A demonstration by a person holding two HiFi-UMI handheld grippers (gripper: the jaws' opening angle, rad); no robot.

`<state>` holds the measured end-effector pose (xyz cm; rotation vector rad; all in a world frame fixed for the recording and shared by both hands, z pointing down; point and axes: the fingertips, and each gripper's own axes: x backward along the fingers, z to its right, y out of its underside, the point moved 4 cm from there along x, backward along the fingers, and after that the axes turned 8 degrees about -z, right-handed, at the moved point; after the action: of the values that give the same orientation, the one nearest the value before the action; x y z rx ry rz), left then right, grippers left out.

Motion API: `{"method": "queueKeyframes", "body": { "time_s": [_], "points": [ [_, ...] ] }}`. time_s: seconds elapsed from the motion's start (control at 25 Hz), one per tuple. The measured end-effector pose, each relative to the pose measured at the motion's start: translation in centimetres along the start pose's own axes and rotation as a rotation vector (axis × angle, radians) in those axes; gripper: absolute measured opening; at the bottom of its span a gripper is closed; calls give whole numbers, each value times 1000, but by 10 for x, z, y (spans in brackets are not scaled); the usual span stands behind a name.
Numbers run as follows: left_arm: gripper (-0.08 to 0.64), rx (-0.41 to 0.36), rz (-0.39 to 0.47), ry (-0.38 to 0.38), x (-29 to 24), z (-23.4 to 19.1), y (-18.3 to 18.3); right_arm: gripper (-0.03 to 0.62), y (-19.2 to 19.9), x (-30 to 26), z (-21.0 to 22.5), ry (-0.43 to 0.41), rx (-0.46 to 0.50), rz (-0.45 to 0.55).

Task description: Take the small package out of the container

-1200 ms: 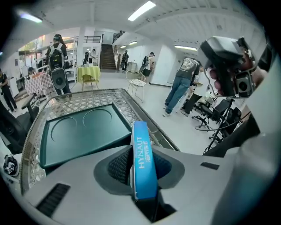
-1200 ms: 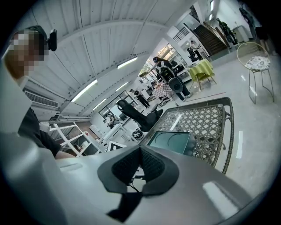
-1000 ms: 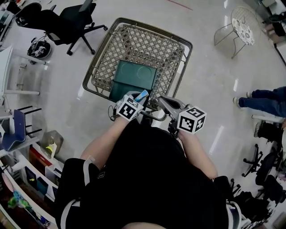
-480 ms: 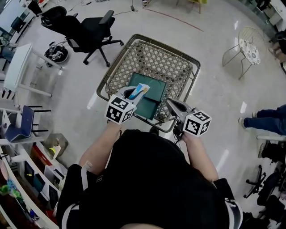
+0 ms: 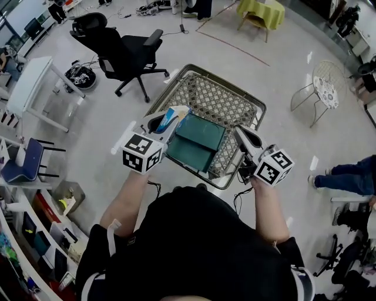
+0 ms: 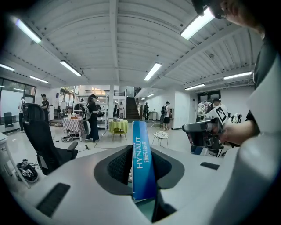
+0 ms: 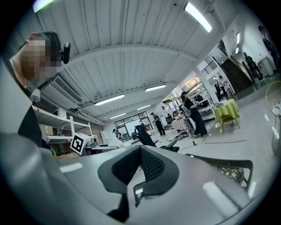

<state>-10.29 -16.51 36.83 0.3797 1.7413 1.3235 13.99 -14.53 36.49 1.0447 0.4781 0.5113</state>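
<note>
The container is a wire shopping cart (image 5: 238, 97) in front of me, with dark green boxes (image 5: 197, 141) lying in it. My left gripper (image 5: 161, 121) is shut on the small blue-and-white package (image 5: 171, 116), held above the cart's near left corner. In the left gripper view the package (image 6: 142, 162) stands upright between the pads, its print reading HYNAUT. My right gripper (image 5: 243, 134) hovers over the cart's near right rim. In the right gripper view its jaws (image 7: 140, 151) meet with nothing between them.
A black office chair (image 5: 126, 56) stands beyond the cart to the left, next to a white table (image 5: 32, 88). A wire chair (image 5: 320, 88) stands at the right and a yellow-draped table (image 5: 261, 12) at the back. Shelves (image 5: 35, 235) line my left. A person's legs (image 5: 352, 173) show at the right.
The left gripper has risen with the package and moved left, from low over the green boxes to above the cart's near left corner. The right gripper moved up and right.
</note>
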Motion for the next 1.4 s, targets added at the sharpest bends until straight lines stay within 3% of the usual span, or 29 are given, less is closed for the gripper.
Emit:
{"method": "queueKeyframes", "body": {
  "time_s": [0.2, 0.32, 0.68, 0.84, 1.04, 1.4],
  "points": [
    [83, -10, 90, -35, 38, -22, -22, 10, -39, 0, -33, 51, 128, 86],
    [83, 4, 154, -45, 64, -33, -31, 9, -51, 3, -54, 72, 159, 137],
    [83, 29, 271, -49, 107, -56, -37, 9, -58, -8, -104, 73, 302, 107],
    [83, 25, 295, -68, 116, -57, -39, 8, -82, 10, -102, 115, 417, 111],
    [83, 24, 313, -111, 122, -62, -46, 8, -121, 37, -88, 158, 396, 211],
    [83, 81, 305, -129, 100, -49, -46, 8, -81, 38, -64, 121, 221, 196]
  ]
}}
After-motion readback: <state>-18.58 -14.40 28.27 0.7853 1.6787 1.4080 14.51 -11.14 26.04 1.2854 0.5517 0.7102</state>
